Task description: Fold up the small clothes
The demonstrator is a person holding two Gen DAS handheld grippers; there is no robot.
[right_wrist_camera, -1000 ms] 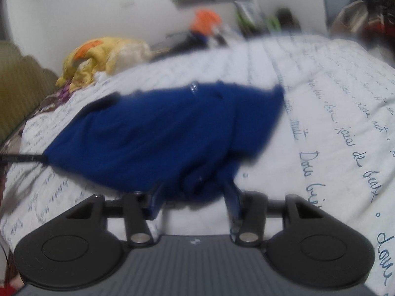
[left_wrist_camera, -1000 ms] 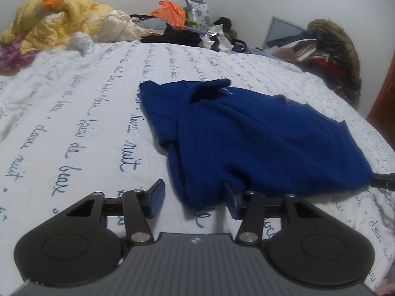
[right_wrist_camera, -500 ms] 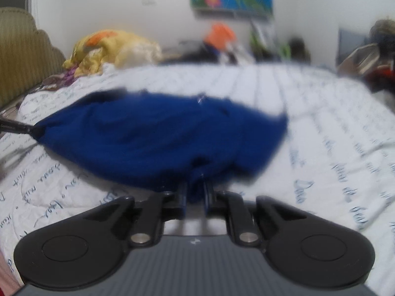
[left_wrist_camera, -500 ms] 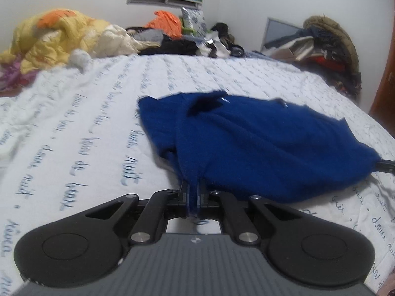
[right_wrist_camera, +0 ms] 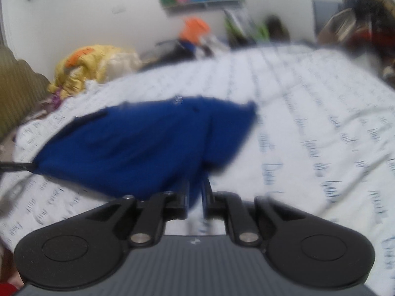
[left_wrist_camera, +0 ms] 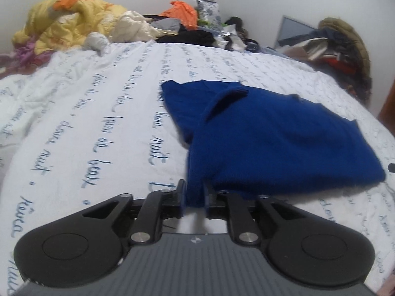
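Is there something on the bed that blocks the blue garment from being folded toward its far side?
Nothing visible does. Both the left gripper and right gripper pinch the near edge of the blue garment; only bare printed bedsheet surrounds it. The clothes pile lies far behind.

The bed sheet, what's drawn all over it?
The bed sheet is white with blue handwritten words in rows, clearest in the left wrist view.

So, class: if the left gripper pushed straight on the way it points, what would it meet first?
The blue garment itself: the left gripper is already shut on its near corner, so going on would push into the cloth bunched just ahead, lying on the bedsheet.
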